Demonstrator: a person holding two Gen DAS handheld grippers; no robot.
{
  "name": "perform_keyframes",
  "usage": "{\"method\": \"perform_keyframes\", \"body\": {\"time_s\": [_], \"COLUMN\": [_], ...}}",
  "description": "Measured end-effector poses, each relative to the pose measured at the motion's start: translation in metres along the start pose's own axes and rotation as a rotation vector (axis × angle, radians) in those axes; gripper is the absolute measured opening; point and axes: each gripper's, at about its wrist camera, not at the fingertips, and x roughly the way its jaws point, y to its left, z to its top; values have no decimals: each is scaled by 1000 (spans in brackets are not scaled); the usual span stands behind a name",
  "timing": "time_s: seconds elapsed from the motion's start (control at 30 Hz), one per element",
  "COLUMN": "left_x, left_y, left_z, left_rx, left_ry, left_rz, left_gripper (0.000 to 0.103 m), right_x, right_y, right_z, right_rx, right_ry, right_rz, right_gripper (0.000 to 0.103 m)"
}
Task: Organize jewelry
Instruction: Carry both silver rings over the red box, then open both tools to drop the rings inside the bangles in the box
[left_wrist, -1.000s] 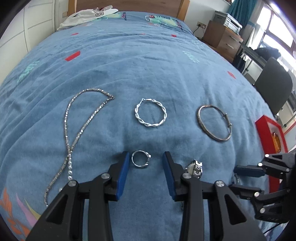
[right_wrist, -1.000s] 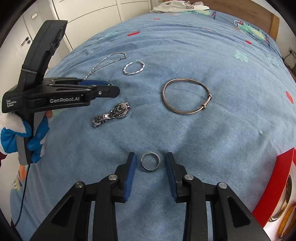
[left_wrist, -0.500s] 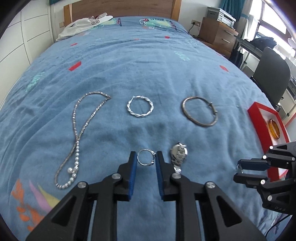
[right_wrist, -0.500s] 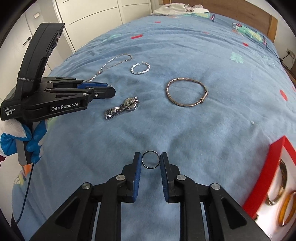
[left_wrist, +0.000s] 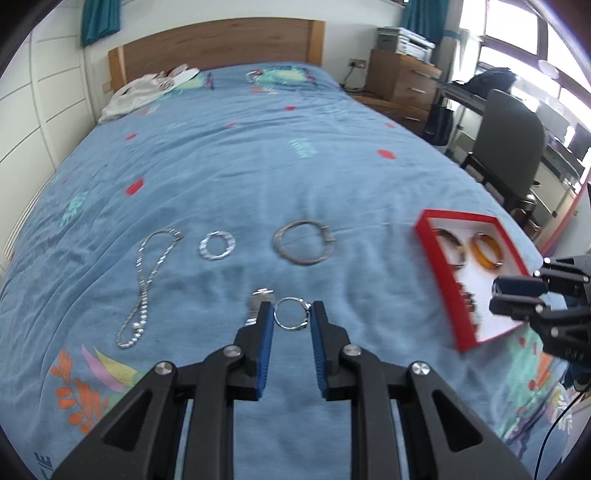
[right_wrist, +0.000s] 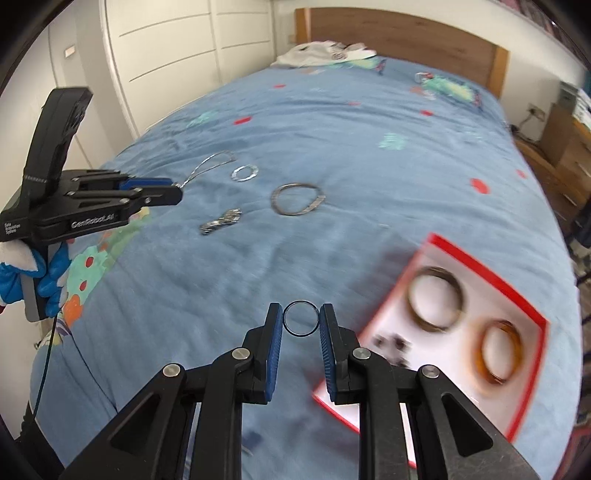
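- The left gripper (left_wrist: 291, 314) pinches a thin silver ring with a small setting (left_wrist: 291, 314) between its ribbed blue pads, clear of the bed.
- The right gripper (right_wrist: 301, 318) has its jaws pressed onto a plain dark ring (right_wrist: 301, 318), a thin smooth hoop, held above the bedspread.
- The blue bedspread (left_wrist: 258, 166) is soft, faintly creased cloth with red, teal and orange printed shapes.
- On the bedspread lie a beaded silver necklace (left_wrist: 147, 280) in a long loop, a twisted silver bangle (left_wrist: 217, 245) and a plain round metal bangle (left_wrist: 303, 247), set in a row and apart from one another.
- A metal-link watch (right_wrist: 221, 225) lies nearer the grippers; in the left wrist view it shows just behind the left finger.
- A shallow red-rimmed tray (right_wrist: 484, 273) with a white floor lies on the bed to the right, holding a dull metal bangle (right_wrist: 436, 302), a glossy amber bangle (right_wrist: 500, 354) and some small dark pieces, too blurred to tell.
- A hand in a blue and white glove (right_wrist: 33, 277) grips the left tool's handle.
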Motion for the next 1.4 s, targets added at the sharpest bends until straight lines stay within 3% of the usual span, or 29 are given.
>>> {"method": "perform_keyframes", "body": {"time_s": [0.27,0.53,0.8,1.17,1.4], "left_x": [-12,6,59,136,173], "left_y": [-74,-141,-192,-211,-216], "left_z": [14,26,34,68,71], "left_rx": [67,124,183,202,233], "left_ry": [-27,-10,63,116,151], "left_rz": [-61,-140,-190,-173,-176], "left_gripper": [19,19,19,19,19], "right_x": [-60,-79,-51,3,37], "right_y": [-49,-98,-138,-190,-203], "right_z": [-29,-57,-75,-55,-48], "right_rx": [56,125,198,238,221], "right_ry": [-54,-60,-23,14,57], "right_rz": [-80,-122,-115,-97,-65], "right_gripper": [20,20,20,20,20]}}
